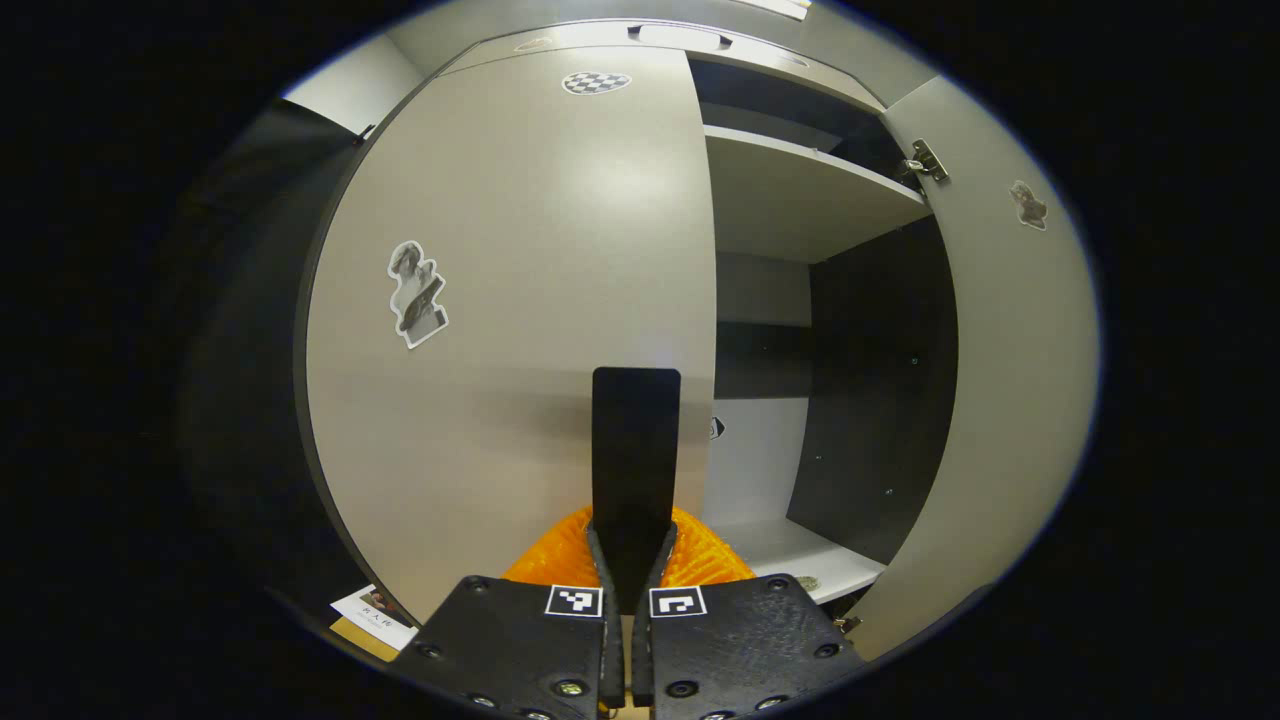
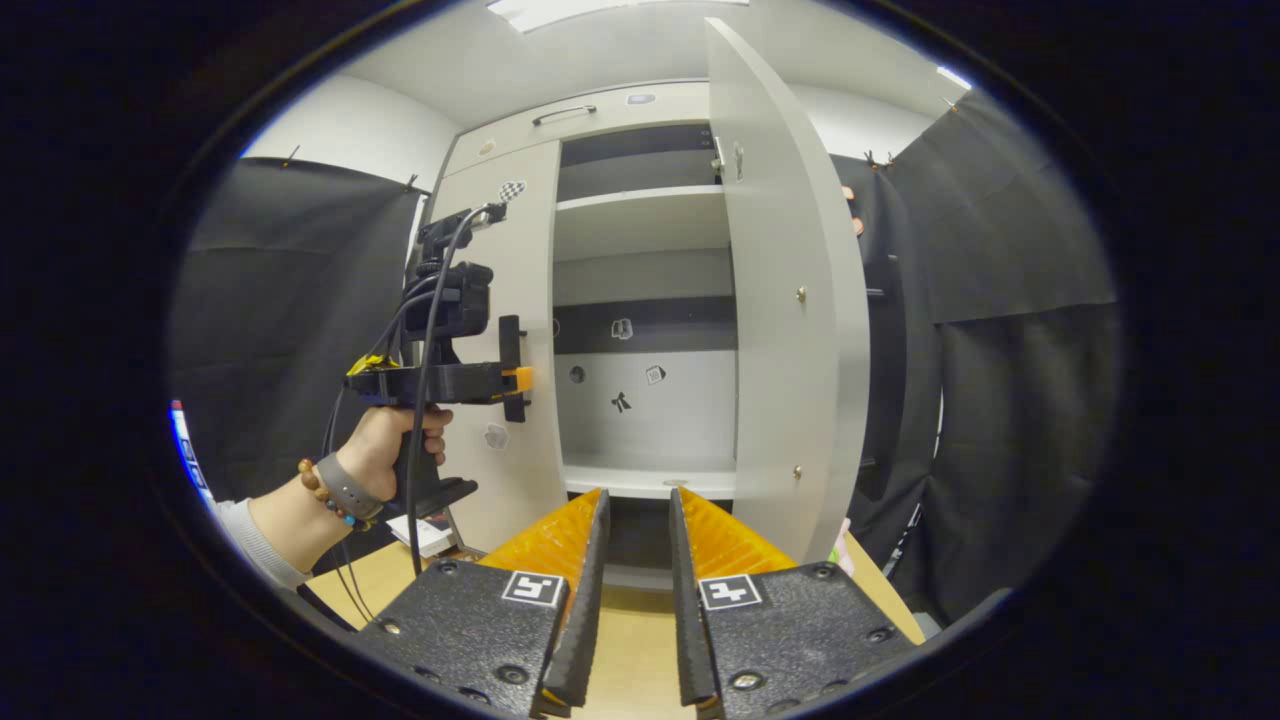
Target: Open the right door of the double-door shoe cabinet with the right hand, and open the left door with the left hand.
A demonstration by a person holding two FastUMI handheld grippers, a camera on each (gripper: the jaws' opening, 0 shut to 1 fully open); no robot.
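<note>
Two doors hang on the shoe cabinet [image 2: 640,300], and it serves as the landmark here; nearest in the right gripper view, the right gripper [image 2: 637,530] stands back from the cabinet over a wooden tabletop [image 2: 640,650], its orange-backed fingers parted with a clear gap and nothing between them; in front of the cabinet's left half, a hand [image 2: 385,450] holds the left gripper [image 2: 513,368] by its pistol grip, the tip up at the left door [image 2: 505,330]; in the left gripper view the left gripper [image 1: 635,450] has its fingers drawn together around the door's black handle [image 1: 636,440], which rises between them against the door face; the left door [image 1: 520,320] lies flat against the cabinet front, carrying a cut-out sticker [image 1: 416,294]; the right door [image 2: 790,300] stands swung outward, baring pale shelves [image 2: 640,205] and the dark inner wall; a black cloth [image 2: 290,300] hangs behind on either side.
</note>
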